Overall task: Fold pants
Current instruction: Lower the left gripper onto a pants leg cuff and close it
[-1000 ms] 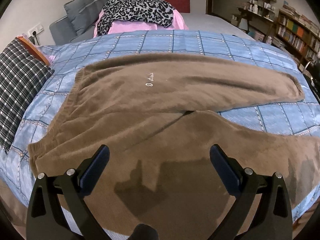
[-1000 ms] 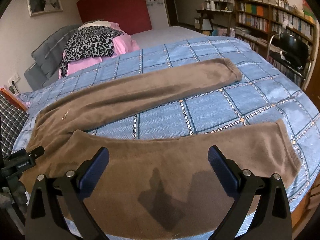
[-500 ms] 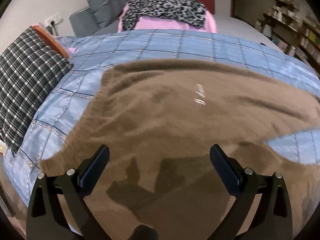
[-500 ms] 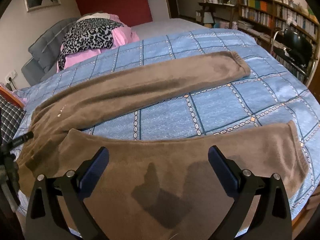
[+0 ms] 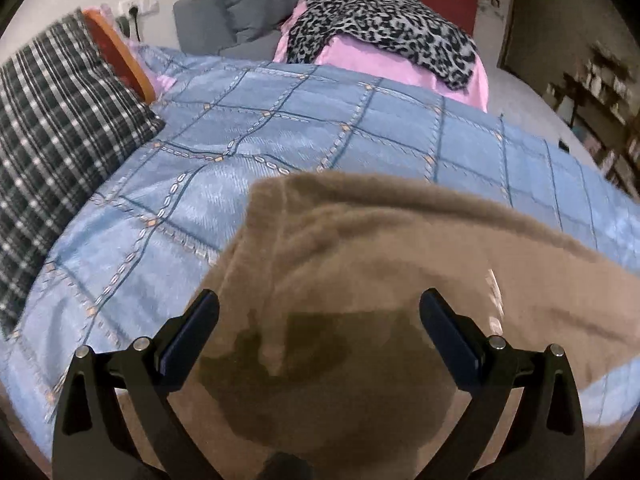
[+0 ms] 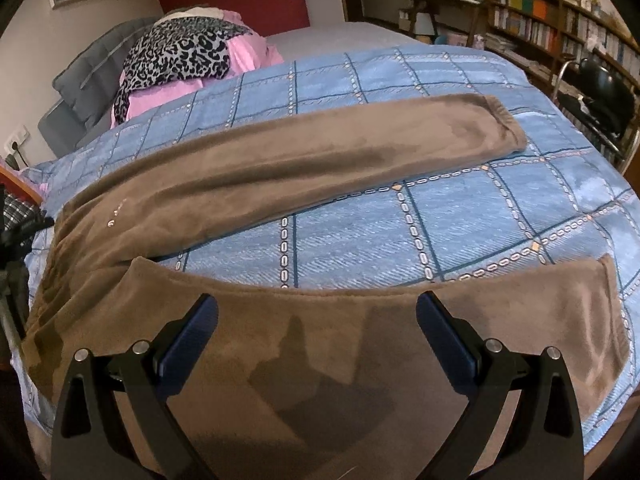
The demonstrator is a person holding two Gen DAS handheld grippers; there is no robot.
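The bed (image 6: 460, 208) with its blue checked cover is carrying the brown pants (image 6: 280, 168), which are lying spread flat, legs apart, along the near edge. The left gripper (image 5: 319, 322) is hovering wide open over the waistband end. The right gripper (image 6: 317, 322) is hovering wide open over the near leg.

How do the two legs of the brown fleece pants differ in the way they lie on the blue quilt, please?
The far leg of the brown fleece pants lies wholly on the blue checked quilt, running diagonally away, its cuff well inside the bed. The near leg of the brown fleece pants runs along the near edge of the bed, under the open right tongs, its cuff by the bed's right edge. Both lie flat, unfolded, joined at the waist.
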